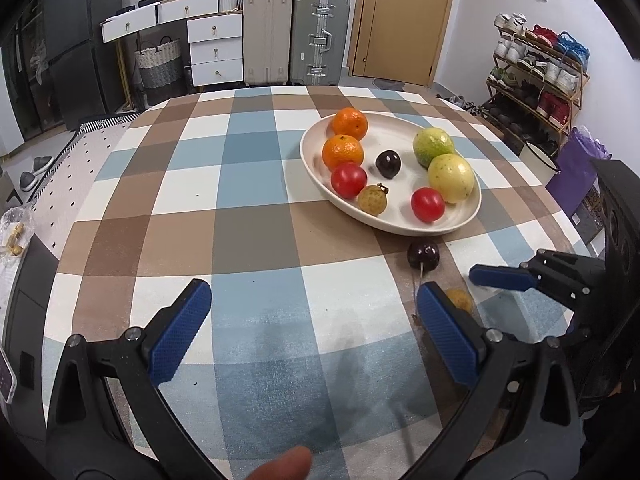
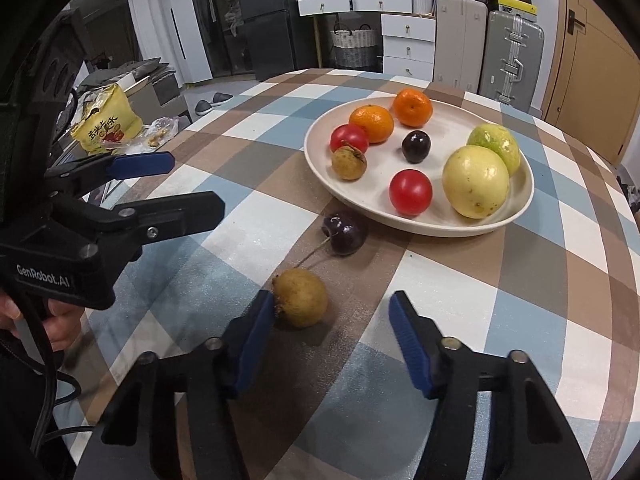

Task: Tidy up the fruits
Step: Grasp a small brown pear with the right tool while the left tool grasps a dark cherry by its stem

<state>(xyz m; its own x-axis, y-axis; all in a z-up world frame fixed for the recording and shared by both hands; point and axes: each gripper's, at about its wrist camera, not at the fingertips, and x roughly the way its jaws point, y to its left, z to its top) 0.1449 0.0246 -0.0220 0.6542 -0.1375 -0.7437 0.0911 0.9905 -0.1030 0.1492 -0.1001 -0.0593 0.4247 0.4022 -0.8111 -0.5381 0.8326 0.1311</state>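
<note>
A white oval plate on the checked tablecloth holds two oranges, two red tomatoes, two yellow-green guavas, a dark plum and a brown longan. A second dark plum lies on the cloth just in front of the plate. A loose brown longan lies nearer, between my right gripper's open fingers, close to the left fingertip. My left gripper is open and empty over the cloth, left of the longan; it also shows in the right wrist view.
A yellow snack bag and a clear bag lie on a surface left of the table. Suitcases, white drawers, a basket and a door stand behind. A shoe rack and a purple bag are to the right.
</note>
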